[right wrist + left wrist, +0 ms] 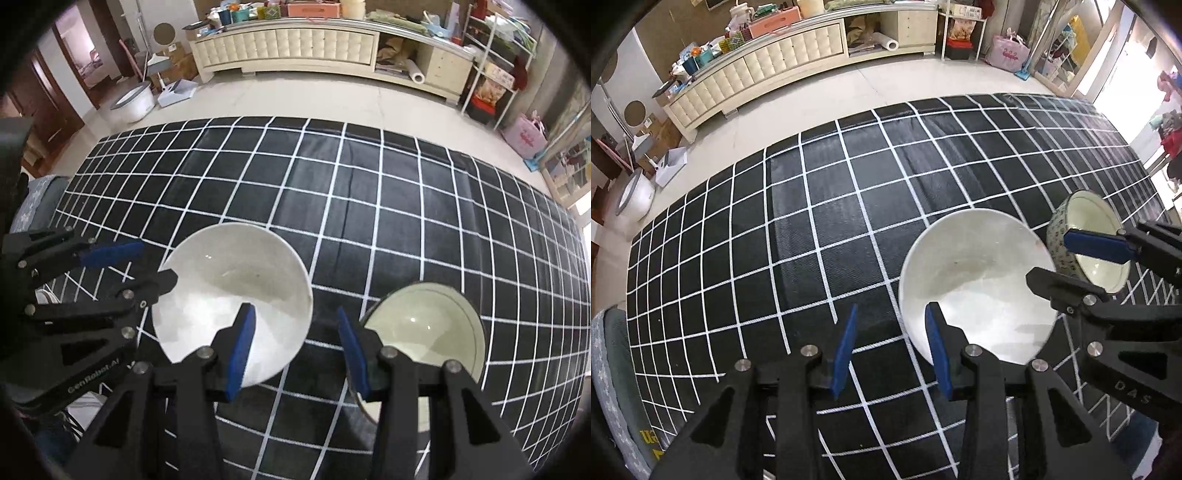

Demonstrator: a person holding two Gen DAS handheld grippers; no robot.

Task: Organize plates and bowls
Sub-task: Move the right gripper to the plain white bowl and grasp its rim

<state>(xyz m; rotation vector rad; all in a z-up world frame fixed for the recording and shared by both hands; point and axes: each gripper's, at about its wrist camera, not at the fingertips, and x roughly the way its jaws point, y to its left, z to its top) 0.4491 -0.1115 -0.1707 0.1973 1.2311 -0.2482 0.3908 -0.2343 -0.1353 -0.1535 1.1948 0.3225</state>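
Observation:
A plain white bowl (975, 280) stands on the black, white-gridded cloth (812, 221), with a smaller bowl (1057, 243), patterned outside and pale green inside, just right of it. My left gripper (892, 314) is open and points down at the white bowl's left rim, one blue pad over the bowl and the other over cloth. My right gripper (295, 310) is open too. Its left pad hangs over the white bowl (229, 288) and its right pad over the left rim of the patterned bowl (424, 325). Neither pad visibly presses on a bowl.
The gridded cloth (369, 192) stretches far beyond both bowls. A grey cushioned seat (609, 369) sits at the table's left edge. Beyond the table are tiled floor, a long cream cabinet (295, 48), a white basin (135, 103) and a wire shelf rack (491, 74).

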